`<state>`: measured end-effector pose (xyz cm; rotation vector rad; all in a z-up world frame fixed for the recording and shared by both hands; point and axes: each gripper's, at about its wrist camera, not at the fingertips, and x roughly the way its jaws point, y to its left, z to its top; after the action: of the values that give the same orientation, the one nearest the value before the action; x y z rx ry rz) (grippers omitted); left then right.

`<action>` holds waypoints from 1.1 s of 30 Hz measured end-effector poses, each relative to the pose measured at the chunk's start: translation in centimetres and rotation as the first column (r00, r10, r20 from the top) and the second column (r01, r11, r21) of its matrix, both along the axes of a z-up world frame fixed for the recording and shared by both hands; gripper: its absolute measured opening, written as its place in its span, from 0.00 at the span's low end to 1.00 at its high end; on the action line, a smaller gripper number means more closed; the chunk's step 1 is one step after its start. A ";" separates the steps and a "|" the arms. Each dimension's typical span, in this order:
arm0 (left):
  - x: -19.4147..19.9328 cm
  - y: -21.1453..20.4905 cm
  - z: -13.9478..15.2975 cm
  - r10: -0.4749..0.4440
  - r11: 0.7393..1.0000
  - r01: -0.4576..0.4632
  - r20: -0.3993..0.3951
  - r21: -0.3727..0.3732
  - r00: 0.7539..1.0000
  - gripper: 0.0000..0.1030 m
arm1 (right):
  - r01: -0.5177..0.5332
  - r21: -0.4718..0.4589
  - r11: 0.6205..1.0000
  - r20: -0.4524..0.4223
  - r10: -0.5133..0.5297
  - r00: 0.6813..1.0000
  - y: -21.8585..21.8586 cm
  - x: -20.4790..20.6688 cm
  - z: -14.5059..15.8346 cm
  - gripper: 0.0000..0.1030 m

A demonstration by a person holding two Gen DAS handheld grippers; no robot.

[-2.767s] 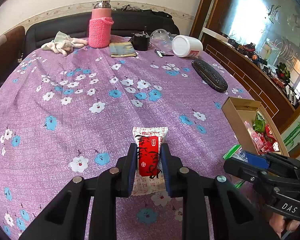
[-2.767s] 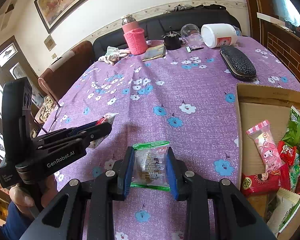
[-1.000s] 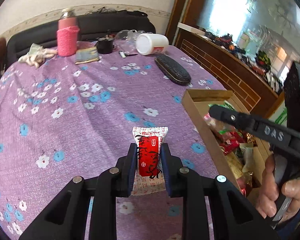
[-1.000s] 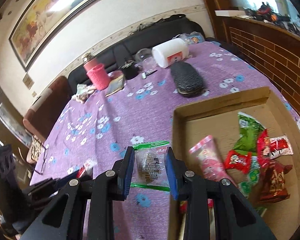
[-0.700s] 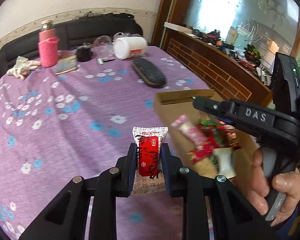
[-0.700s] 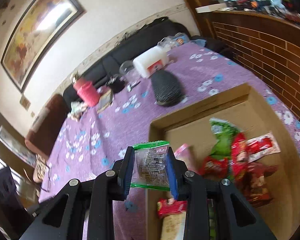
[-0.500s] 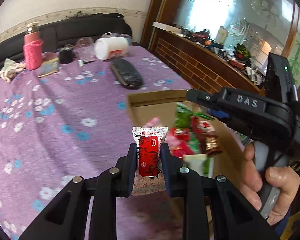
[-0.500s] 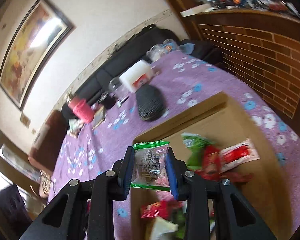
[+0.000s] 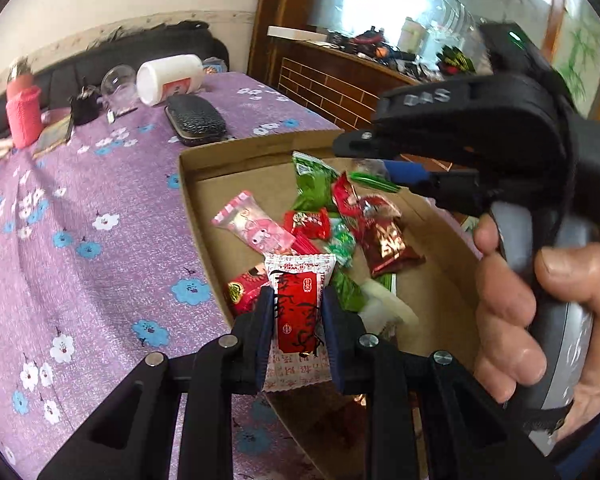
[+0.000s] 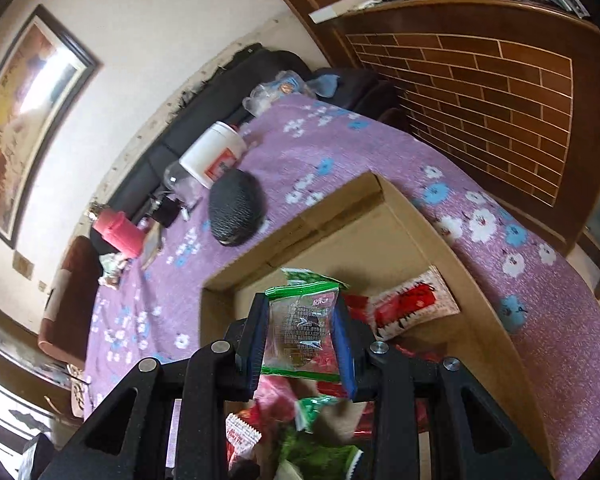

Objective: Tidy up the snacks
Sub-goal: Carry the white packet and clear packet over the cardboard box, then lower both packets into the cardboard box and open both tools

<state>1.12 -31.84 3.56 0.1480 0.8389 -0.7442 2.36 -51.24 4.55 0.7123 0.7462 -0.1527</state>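
Observation:
My left gripper (image 9: 296, 312) is shut on a red-and-white snack packet (image 9: 298, 312) and holds it above the near left edge of a cardboard box (image 9: 236, 152). The box holds several wrapped snacks, among them a pink packet (image 9: 252, 228). My right gripper (image 10: 302, 332) is shut on a clear snack packet with green edges (image 10: 300, 332) and holds it over the box (image 10: 340, 204), tilted. The right gripper also shows in the left wrist view (image 9: 380, 168), above the box's far side.
The box sits on a purple flowered tablecloth (image 9: 80, 220). Behind it lie a black case (image 9: 196, 118), a white jar on its side (image 9: 168, 78), a glass (image 9: 118, 84) and a pink bottle (image 9: 22, 116). A brick-patterned wooden partition (image 10: 500, 80) stands to the right.
Both grippers have carried their packets from over the tablecloth to above the cardboard box. The right gripper has tilted. Both stay shut.

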 end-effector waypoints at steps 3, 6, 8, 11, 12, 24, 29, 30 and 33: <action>-0.8 -0.4 -0.4 -0.022 0.999 0.021 0.028 0.024 0.999 0.22 | 0.013 -0.014 1.000 -0.042 -0.014 0.999 -0.2 0.4 -0.8 0.31; -1.6 -0.8 -0.7 -0.033 0.998 0.029 0.064 0.054 0.997 0.22 | 0.016 -0.026 1.000 -0.073 -0.018 0.997 -0.1 0.7 -1.4 0.31; -1.9 -0.8 -0.9 -0.035 0.998 0.029 0.081 0.064 0.996 0.22 | 0.016 -0.031 0.999 -0.085 -0.019 0.996 -0.1 0.8 -1.7 0.31; -2.2 -0.9 -1.0 -0.039 0.997 0.032 0.098 0.075 0.994 0.22 | 0.019 -0.042 0.999 -0.096 -0.023 0.995 -0.1 0.9 -2.0 0.31; -2.3 -1.0 -1.0 -0.040 0.996 0.032 0.101 0.077 0.994 0.22 | 0.020 -0.045 0.999 -0.100 -0.024 0.995 -0.1 0.9 -2.0 0.31; -2.9 -1.5 -1.3 -0.063 0.991 0.045 0.147 0.123 0.987 0.22 | 0.014 -0.060 0.998 -0.115 -0.020 0.993 0.1 1.3 -2.4 0.31; -3.3 -1.6 -1.4 -0.068 0.990 0.047 0.160 0.131 0.985 0.22 | 0.013 -0.061 0.998 -0.115 -0.020 0.993 0.1 1.3 -2.4 0.31; -3.3 -1.6 -1.4 -0.068 0.990 0.047 0.161 0.132 0.985 0.22 | 0.013 -0.061 0.998 -0.115 -0.020 0.993 0.2 1.3 -2.4 0.31; -3.4 -1.6 -1.4 -0.070 0.990 0.048 0.164 0.134 0.984 0.22 | 0.013 -0.061 0.998 -0.115 -0.020 0.993 0.1 1.2 -2.4 0.31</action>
<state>-2.28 -33.48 2.21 0.3485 0.7234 -0.7221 3.61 -51.09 2.17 0.6564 0.8434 -0.2322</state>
